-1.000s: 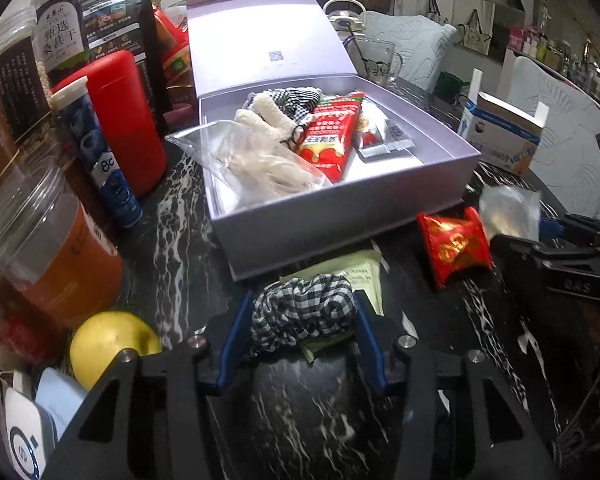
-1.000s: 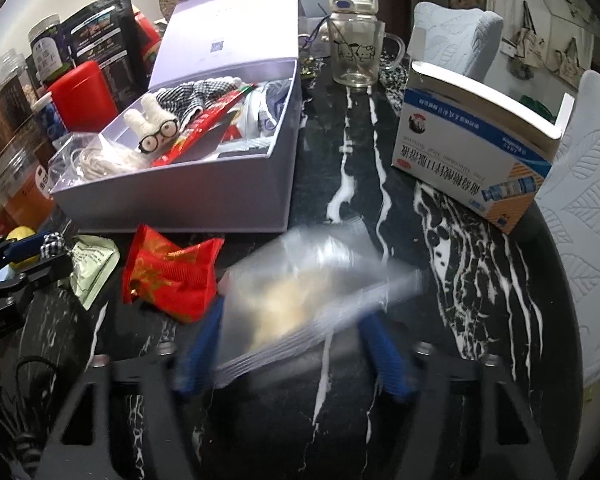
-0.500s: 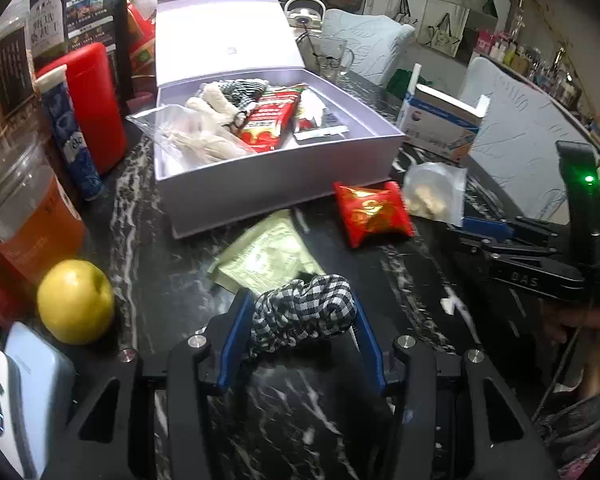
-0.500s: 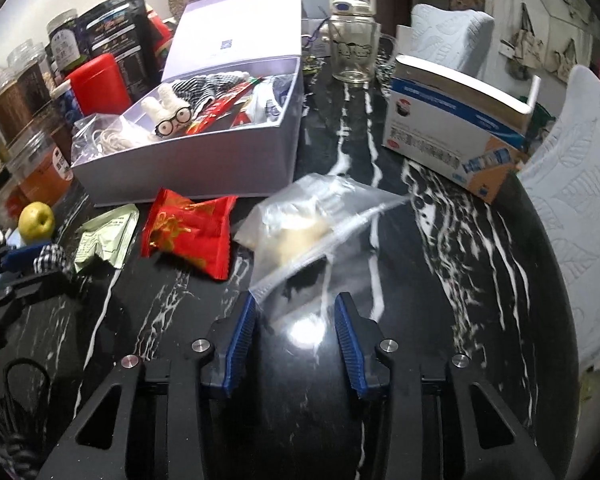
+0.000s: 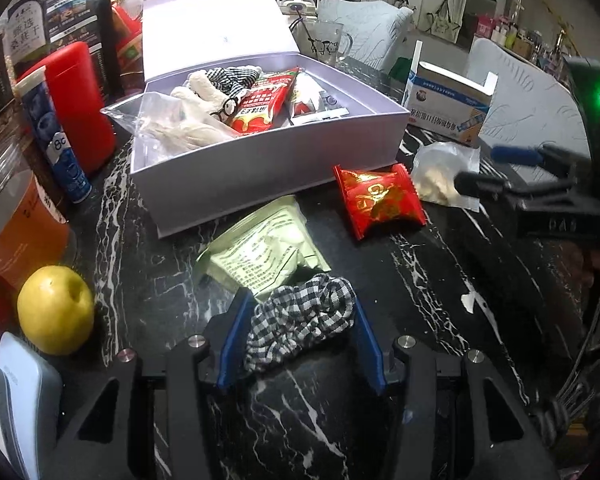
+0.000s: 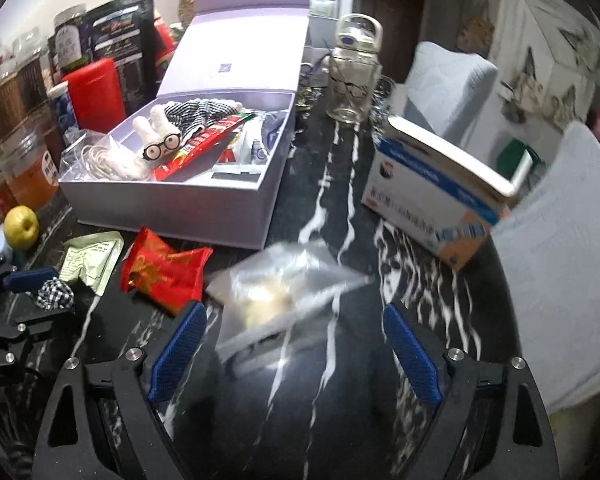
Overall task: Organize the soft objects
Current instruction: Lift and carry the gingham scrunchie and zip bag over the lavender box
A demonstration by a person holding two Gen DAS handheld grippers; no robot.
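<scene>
My left gripper is shut on a black-and-white checked cloth scrunchie, held just above the dark marble table. It shows at the left edge of the right wrist view as well, the left gripper. My right gripper has its jaws opening wide. A clear plastic bag with pale contents lies blurred between them, and neither pad touches it. The open lavender box behind holds a plush rabbit, another checked cloth and red packets. A red packet and a green packet lie in front of the box.
A yellow fruit, a red canister, a blue tube and jars crowd the left side. A blue-and-white carton stands to the right, with a glass bottle behind it. White padded chairs line the table's far edge.
The right gripper's jaws have spread from a narrow grip on the clear bag to wide apart, and the bag is loose. The left gripper has drawn back from the box, still holding the scrunchie.
</scene>
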